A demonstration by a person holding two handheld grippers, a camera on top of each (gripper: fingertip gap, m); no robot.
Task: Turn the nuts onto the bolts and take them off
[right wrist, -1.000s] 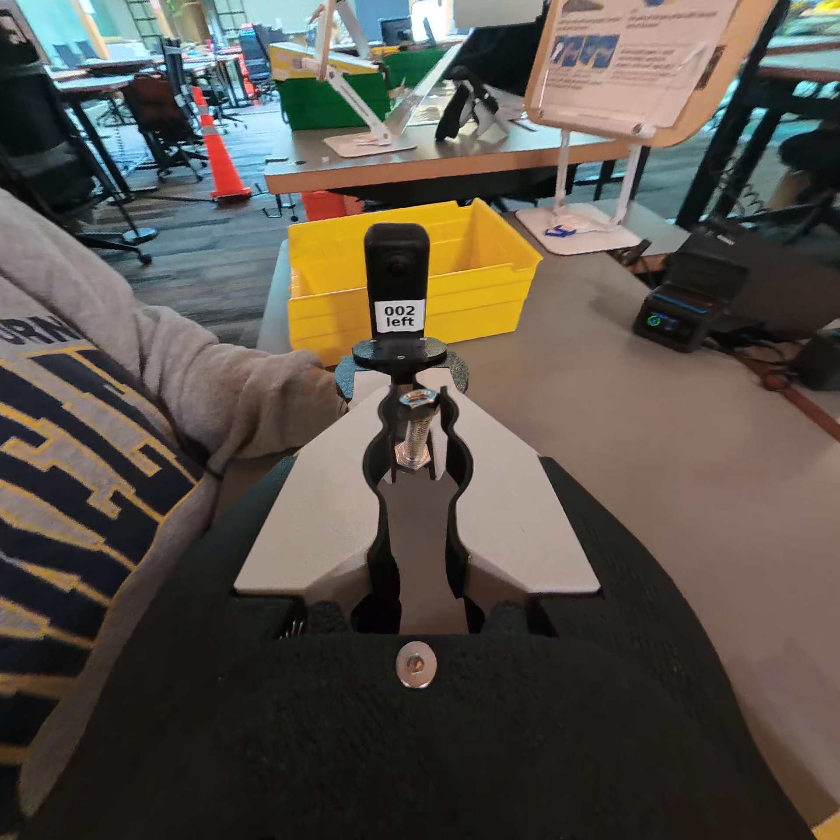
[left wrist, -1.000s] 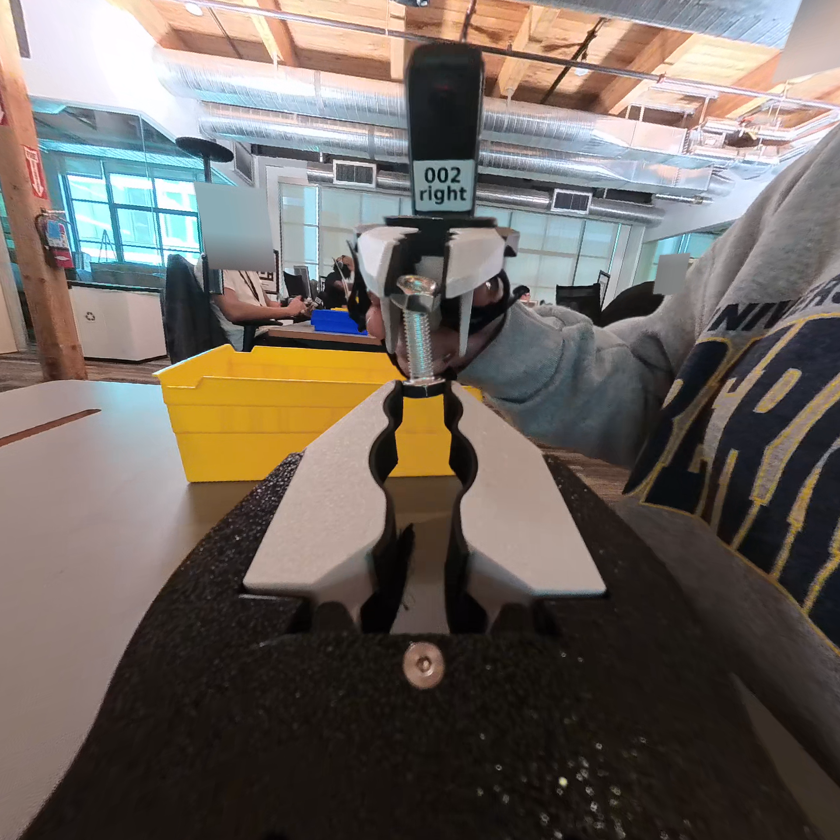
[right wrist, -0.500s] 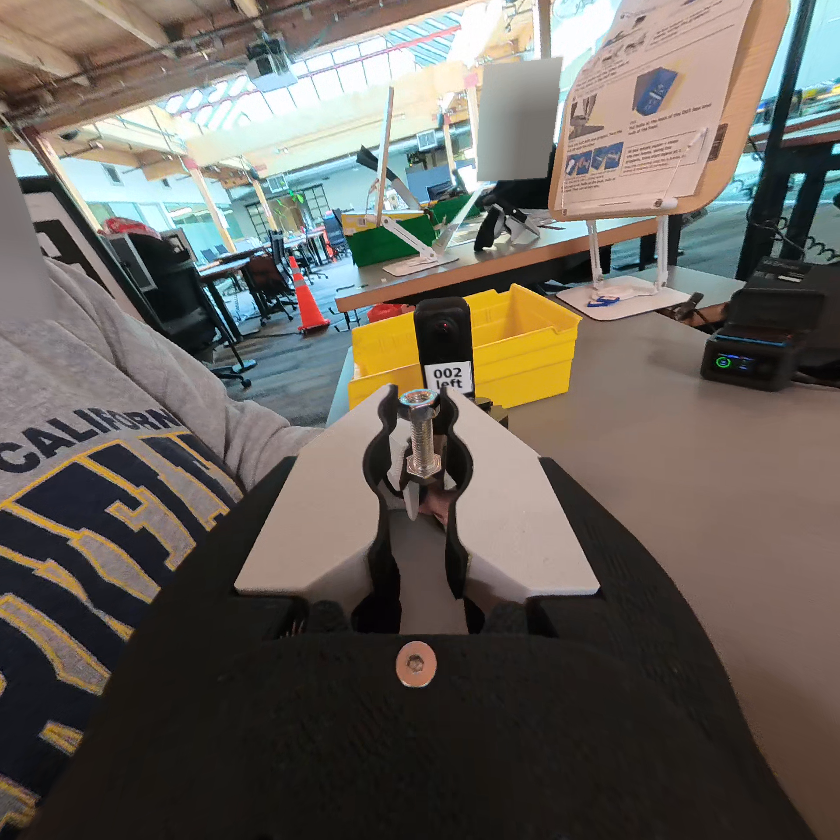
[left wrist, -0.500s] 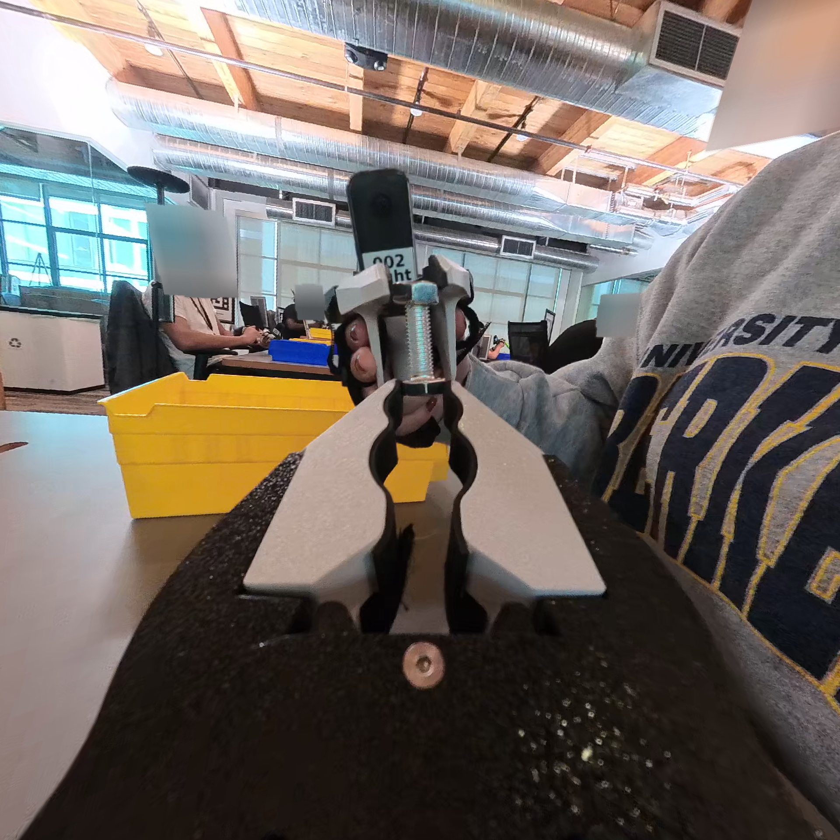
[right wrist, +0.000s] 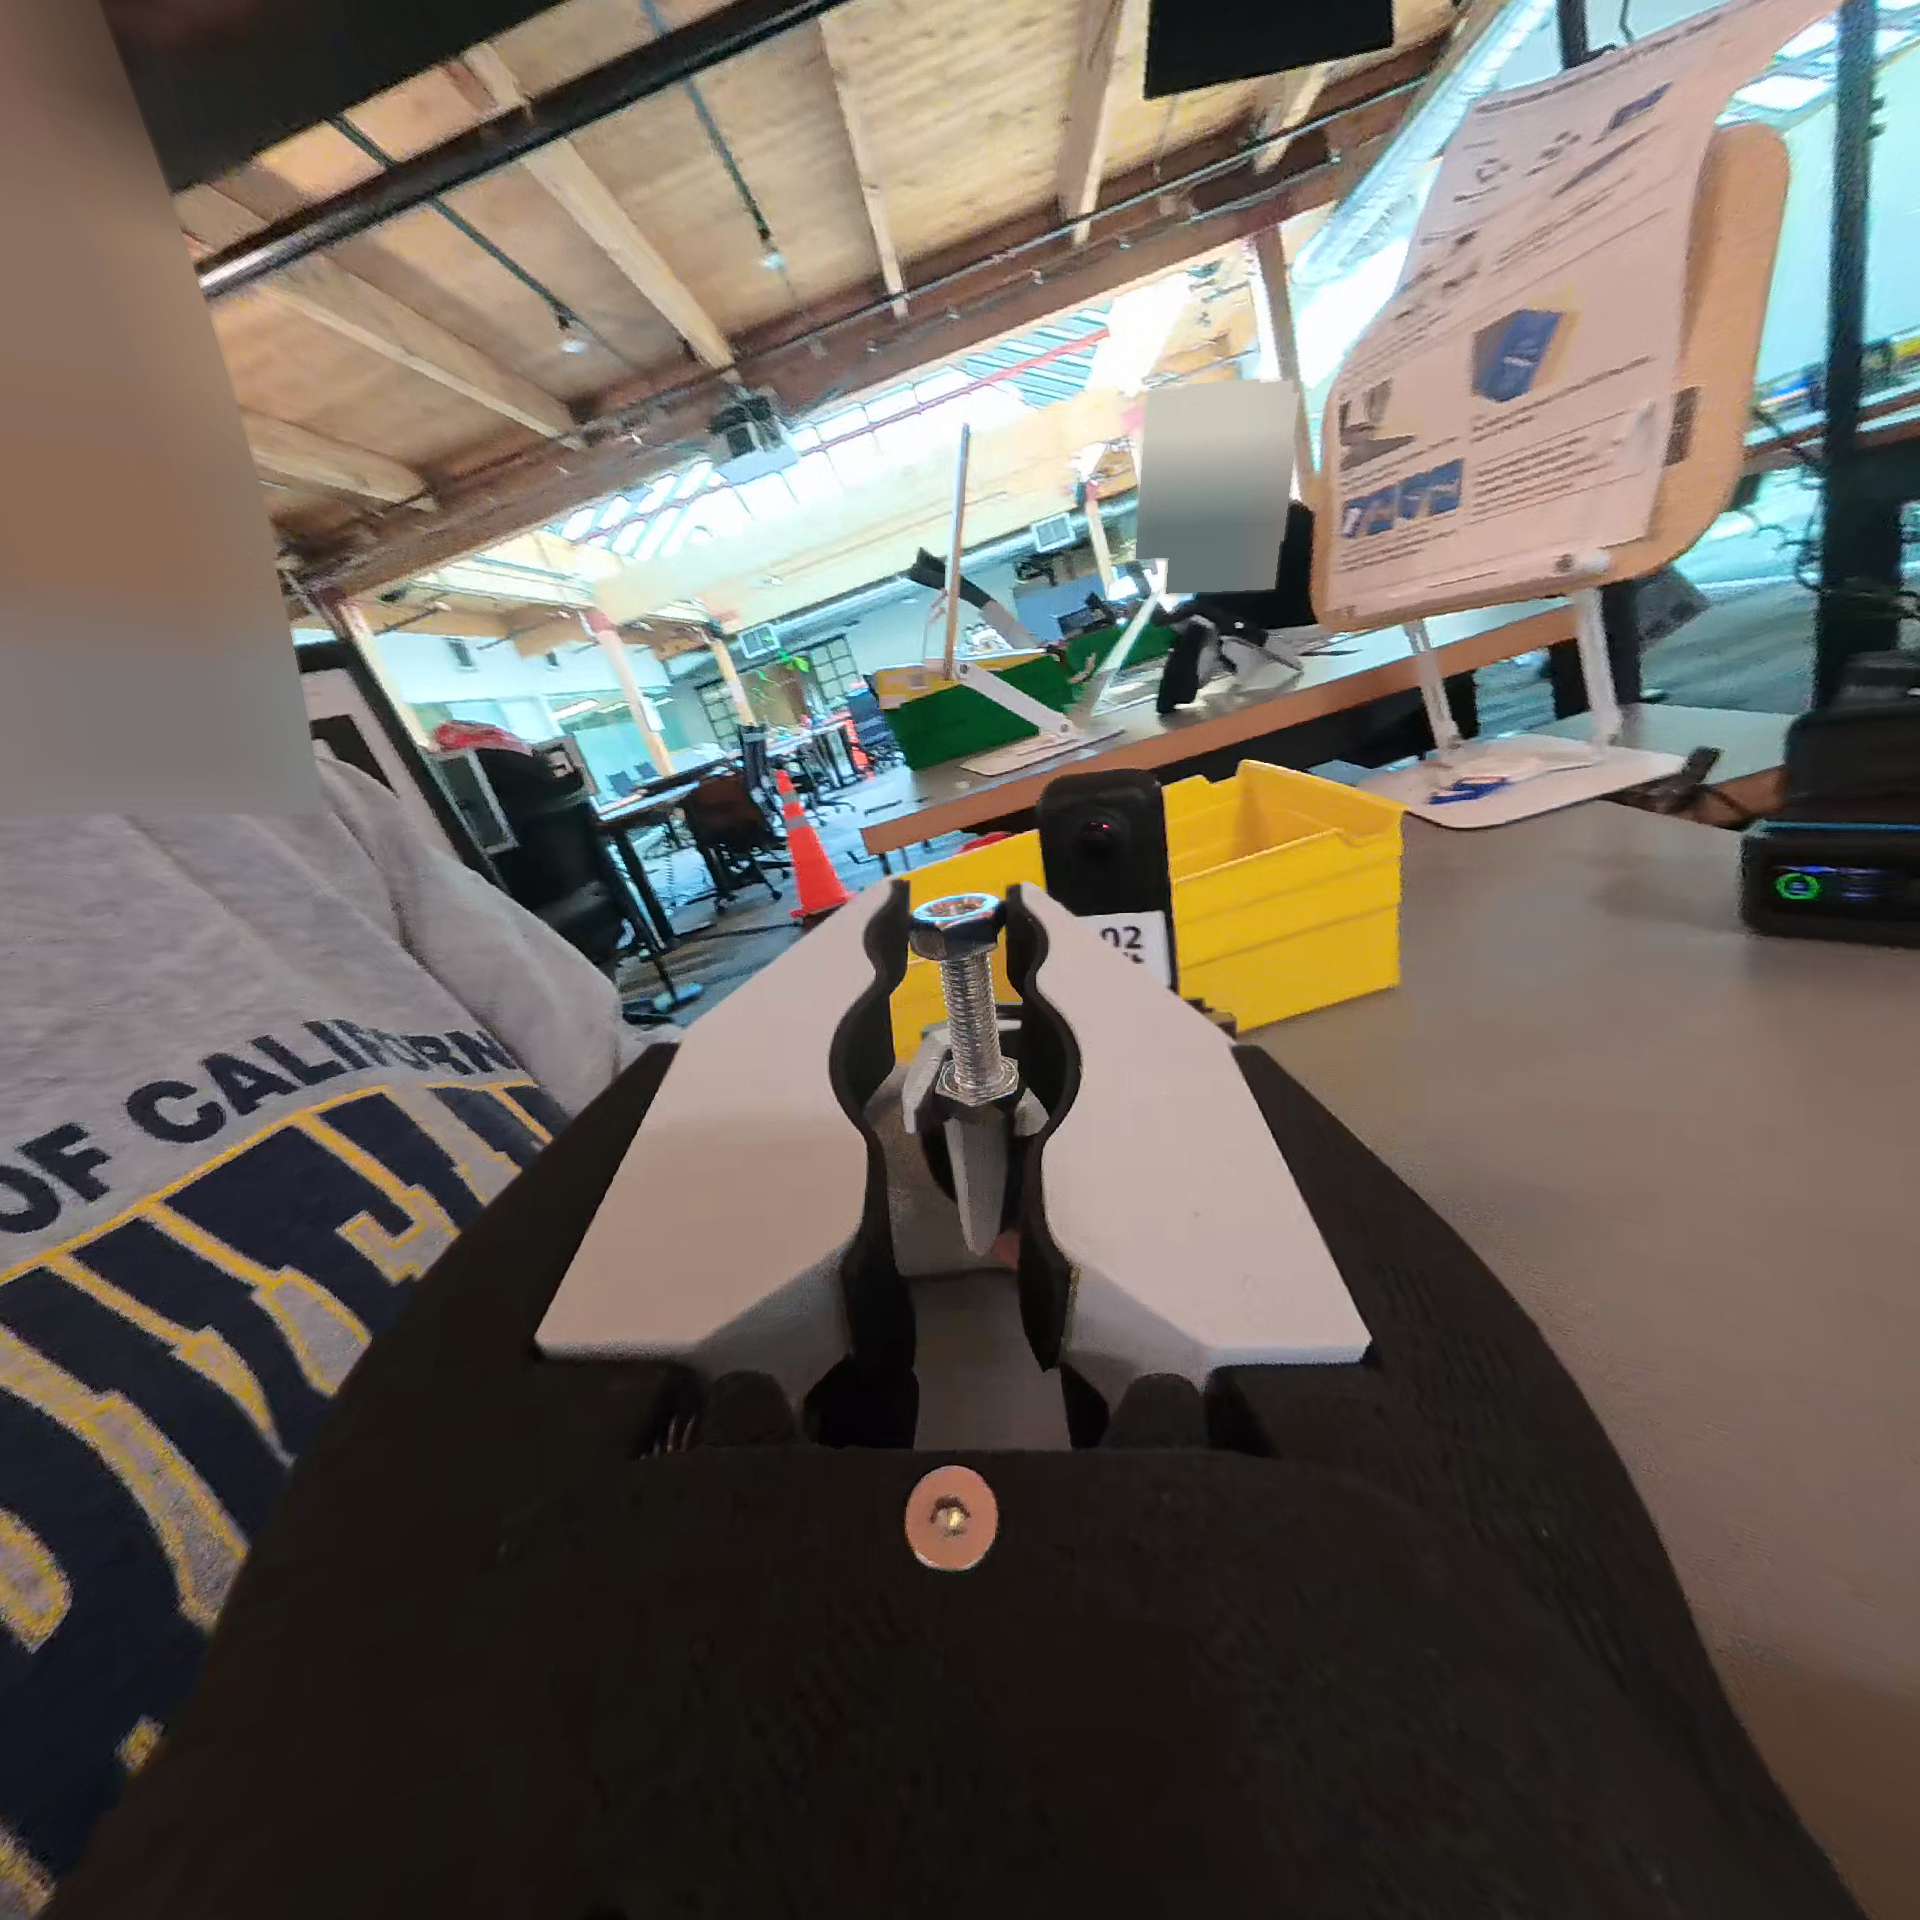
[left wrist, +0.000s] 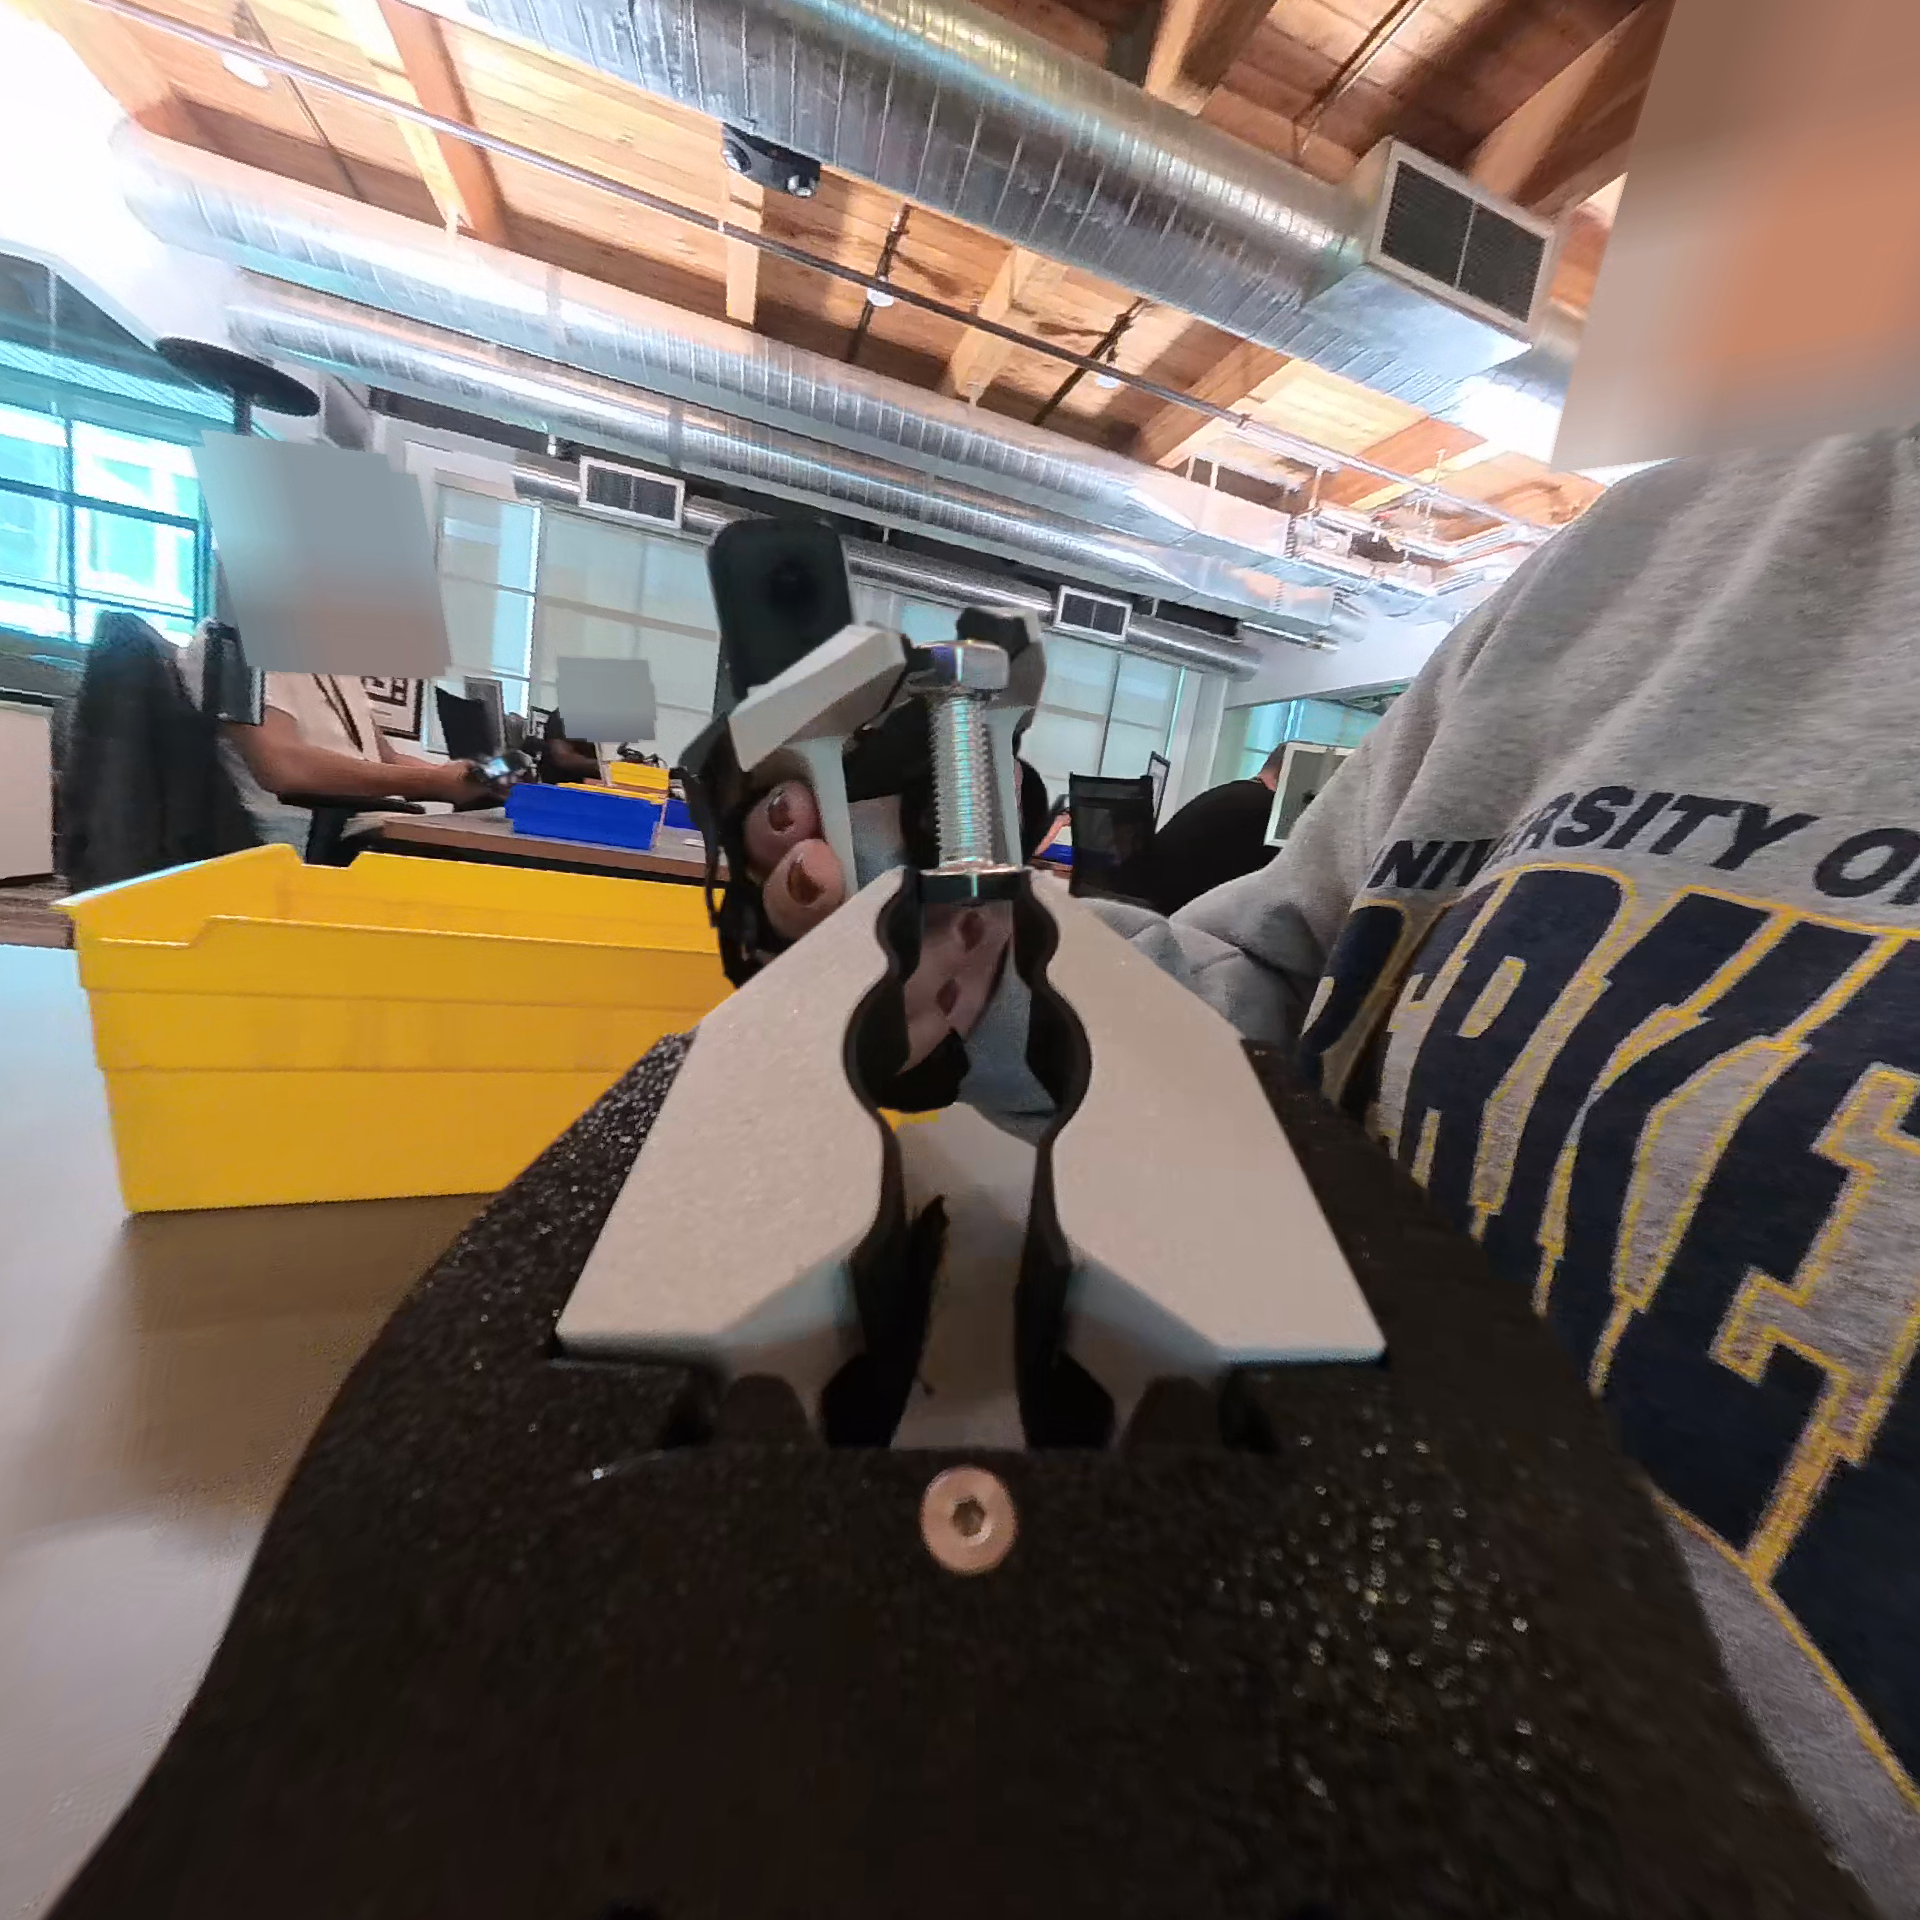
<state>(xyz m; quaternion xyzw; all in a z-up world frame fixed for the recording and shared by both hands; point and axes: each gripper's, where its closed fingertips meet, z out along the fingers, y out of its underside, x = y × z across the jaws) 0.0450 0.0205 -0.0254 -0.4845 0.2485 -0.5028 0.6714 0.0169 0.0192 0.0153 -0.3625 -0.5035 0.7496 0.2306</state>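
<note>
A silver bolt (left wrist: pixel 961 769) with a hex nut (left wrist: pixel 968 885) on its thread is held in the air between my two grippers. My left gripper (left wrist: pixel 968 891) is shut on the nut at its fingertips. My right gripper (right wrist: pixel 956 912) is shut on the bolt head (right wrist: pixel 954 925). In the right wrist view the nut (right wrist: pixel 975 1086) sits at the low end of the thread, clamped by the left gripper (right wrist: pixel 971 1127), which faces me. In the left wrist view the right gripper (left wrist: pixel 930 681) stands above, tilted left, with a hand behind it.
A yellow bin (left wrist: pixel 364 1018) stands on the grey table (left wrist: pixel 156 1351); it also shows in the right wrist view (right wrist: pixel 1288 894). A black device with a green light (right wrist: pixel 1829 883) and a document stand (right wrist: pixel 1507 364) are at the right. The person's grey sweatshirt (left wrist: pixel 1662 935) is close by. Tip to tip, the grippers are about 4 cm apart.
Both grippers have tilted upward, so more ceiling shows. The right gripper has turned about the bolt relative to the left one. Both holds stay shut.
</note>
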